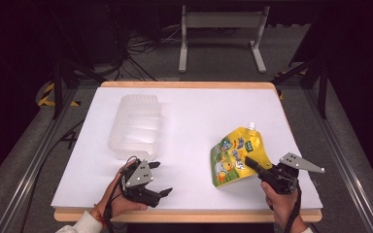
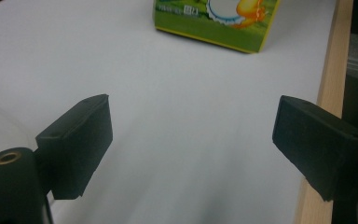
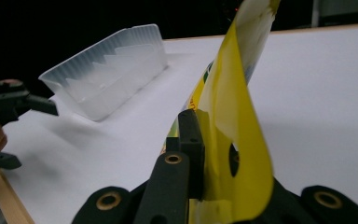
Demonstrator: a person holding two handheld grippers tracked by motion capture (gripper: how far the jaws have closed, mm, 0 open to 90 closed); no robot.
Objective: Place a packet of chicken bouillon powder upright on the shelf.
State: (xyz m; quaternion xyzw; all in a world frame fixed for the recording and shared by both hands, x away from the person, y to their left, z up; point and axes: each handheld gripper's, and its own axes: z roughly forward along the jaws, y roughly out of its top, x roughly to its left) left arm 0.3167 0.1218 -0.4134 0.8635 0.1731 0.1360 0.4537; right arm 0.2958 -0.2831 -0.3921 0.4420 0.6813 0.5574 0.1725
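Note:
A yellow and green spouted drink pouch (image 1: 235,154) lies at the right of the white table, white cap pointing away. My right gripper (image 1: 251,163) is shut on the pouch's right edge; in the right gripper view the yellow pouch (image 3: 228,116) rises between the jaws, lifted on that side. My left gripper (image 1: 159,178) is open near the table's front edge, left of centre, with nothing between its fingers (image 2: 77,140). The pouch's green bottom edge (image 2: 214,18) lies ahead of it.
A clear ribbed plastic bin (image 1: 136,125) stands at the left middle of the table, just beyond my left gripper; the same bin (image 3: 107,74) stands beyond the pouch in the right gripper view. The wooden table edge (image 2: 331,70) runs close on the left gripper's right.

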